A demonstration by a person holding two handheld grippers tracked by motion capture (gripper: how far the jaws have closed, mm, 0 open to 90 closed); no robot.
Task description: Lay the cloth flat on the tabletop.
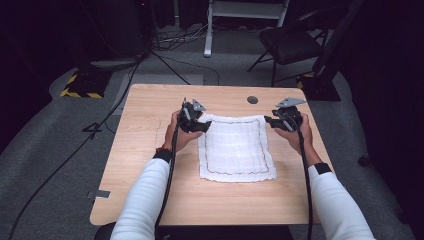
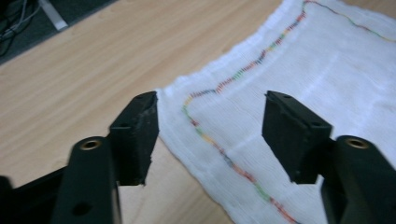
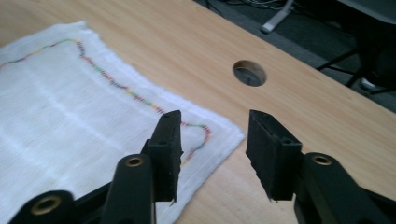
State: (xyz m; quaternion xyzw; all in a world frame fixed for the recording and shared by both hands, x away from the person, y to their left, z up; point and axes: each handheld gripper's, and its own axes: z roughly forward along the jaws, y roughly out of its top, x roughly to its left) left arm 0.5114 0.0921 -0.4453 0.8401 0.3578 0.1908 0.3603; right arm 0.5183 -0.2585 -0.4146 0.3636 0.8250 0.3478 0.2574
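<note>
White gauze cloth (image 1: 235, 147) lies flat mid-table, its far edge toward the table's far edge. I have the left gripper (image 2: 210, 135) and right gripper (image 3: 212, 154) parted, empty, at its two far corners, likely to pinch both

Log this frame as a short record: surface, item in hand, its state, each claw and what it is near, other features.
surface: wooden table
item: white cloth with multicoloured stitched border
cloth state: lying flat, spread out
left claw: open, above the cloth's far left corner, nothing pinched
right claw: open, above the far right corner, nothing pinched
other: round hole in the table beyond the right corner
</note>
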